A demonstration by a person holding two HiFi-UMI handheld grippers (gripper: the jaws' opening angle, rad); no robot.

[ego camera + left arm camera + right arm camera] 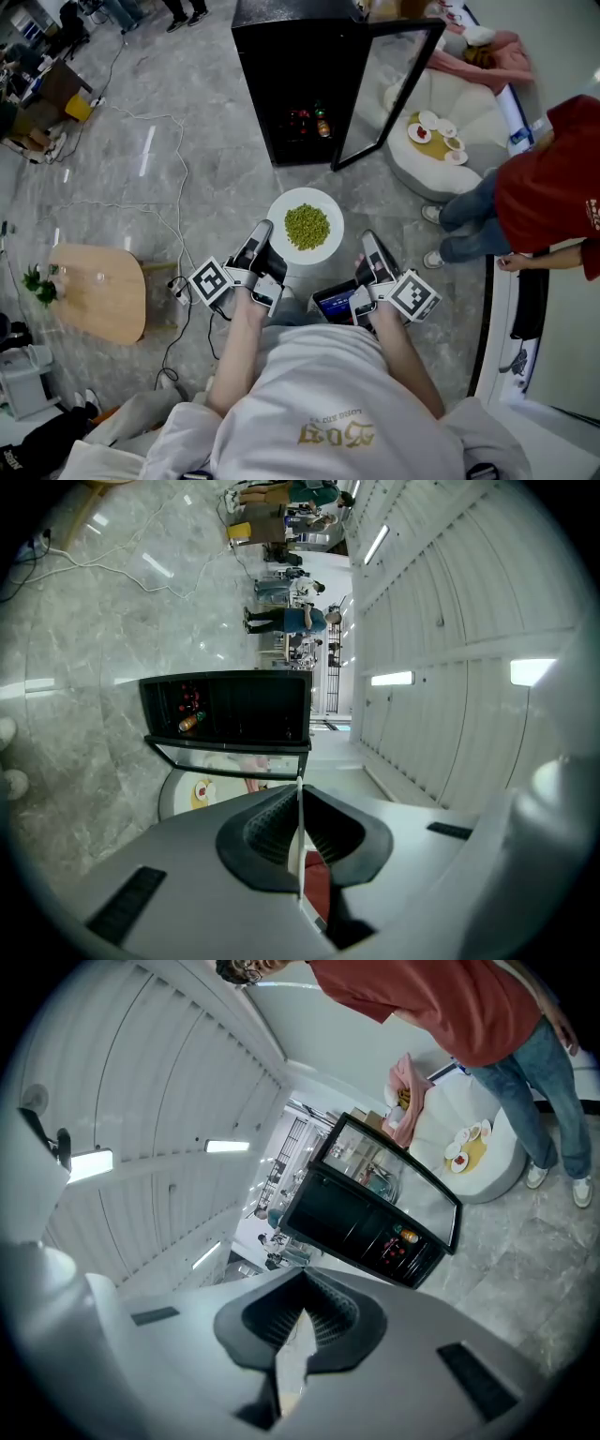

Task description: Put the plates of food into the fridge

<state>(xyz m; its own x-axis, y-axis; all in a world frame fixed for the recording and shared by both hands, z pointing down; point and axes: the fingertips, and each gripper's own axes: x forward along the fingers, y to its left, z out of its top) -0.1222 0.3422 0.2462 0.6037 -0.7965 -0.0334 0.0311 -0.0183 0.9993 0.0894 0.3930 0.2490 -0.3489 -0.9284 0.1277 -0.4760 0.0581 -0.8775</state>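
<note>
A white plate (317, 257) heaped with green peas (307, 226) hangs level above the grey floor, in front of the black fridge (300, 75), whose glass door (394, 84) stands open to the right. My left gripper (265, 234) is shut on the plate's left rim (299, 846). At the opposite side my right gripper (367, 240) is shut on the right rim (292, 1363). Both gripper views look past the jaws to the fridge (234, 705) (366, 1222), with bottles on a lit shelf (314, 120).
A person in a red top and jeans (534, 197) stands at the right, close to the open door. A white round seat with small dishes (441, 131) lies behind the door. A wooden stool (98, 291) and floor cables (178, 225) are at the left.
</note>
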